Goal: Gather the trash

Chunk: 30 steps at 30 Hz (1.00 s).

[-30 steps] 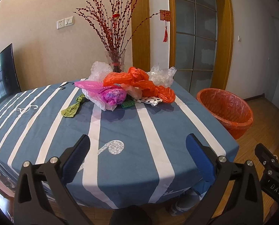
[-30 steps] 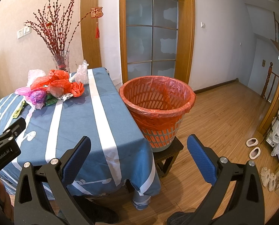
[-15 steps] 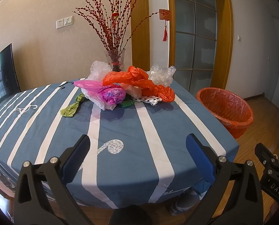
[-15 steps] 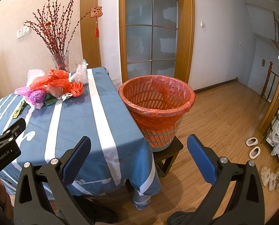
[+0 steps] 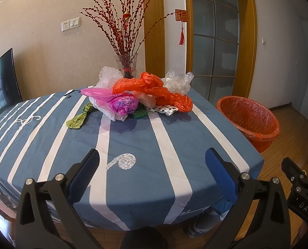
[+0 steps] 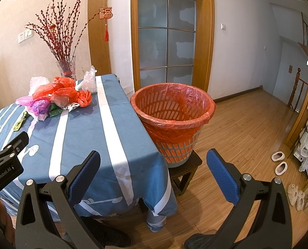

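Both your grippers (image 5: 152,164) (image 6: 154,164) gape empty. Bags (image 5: 141,97) crowd vase (image 5: 127,65); careless reach tips it.

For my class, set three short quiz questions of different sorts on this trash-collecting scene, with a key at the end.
1. True or false: the left gripper is shut on a plastic bag.
2. Multiple choice: the orange-lined basket stands on A) the table, B) a low dark stool, C) the bare floor.
3. Fill in: the small green bag lies apart from the pile of bags, on the ____ tablecloth.

Key
1. False: both the left gripper and the right gripper are open and hold nothing.
2. B.
3. Blue and white striped.
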{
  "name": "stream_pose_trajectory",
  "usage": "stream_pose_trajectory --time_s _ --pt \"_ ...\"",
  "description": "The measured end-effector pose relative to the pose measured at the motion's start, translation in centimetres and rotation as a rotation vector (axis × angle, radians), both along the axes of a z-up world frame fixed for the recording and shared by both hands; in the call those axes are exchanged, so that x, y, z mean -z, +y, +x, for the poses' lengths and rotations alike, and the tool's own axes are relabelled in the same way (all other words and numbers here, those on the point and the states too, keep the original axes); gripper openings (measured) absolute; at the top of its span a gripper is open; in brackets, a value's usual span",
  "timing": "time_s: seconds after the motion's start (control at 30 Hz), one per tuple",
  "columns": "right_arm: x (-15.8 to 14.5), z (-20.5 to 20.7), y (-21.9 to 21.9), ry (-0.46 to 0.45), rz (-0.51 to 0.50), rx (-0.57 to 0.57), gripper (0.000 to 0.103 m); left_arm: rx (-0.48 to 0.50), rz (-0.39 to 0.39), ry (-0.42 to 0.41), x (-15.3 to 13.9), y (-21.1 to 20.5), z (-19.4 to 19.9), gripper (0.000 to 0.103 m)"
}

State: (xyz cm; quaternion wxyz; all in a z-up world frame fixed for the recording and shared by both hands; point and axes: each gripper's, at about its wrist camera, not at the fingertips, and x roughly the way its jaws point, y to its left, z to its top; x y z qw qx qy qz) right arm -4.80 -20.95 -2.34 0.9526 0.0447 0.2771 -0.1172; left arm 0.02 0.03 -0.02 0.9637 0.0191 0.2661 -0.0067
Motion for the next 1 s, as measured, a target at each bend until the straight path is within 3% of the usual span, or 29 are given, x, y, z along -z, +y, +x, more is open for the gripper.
stream_pose_trajectory --time_s 0.67,1.0 --pt "0.6 0.6 0.0 0.010 -0.009 0.002 0.101 -0.015 -0.013 0.015 0.9 0.5 0.5 0.099" --pt "-1.5 3.8 1.4 -0.042 0.031 -0.098 0.101 -0.094 -0.034 0.043 1.1 3.4 2.4 0.099"
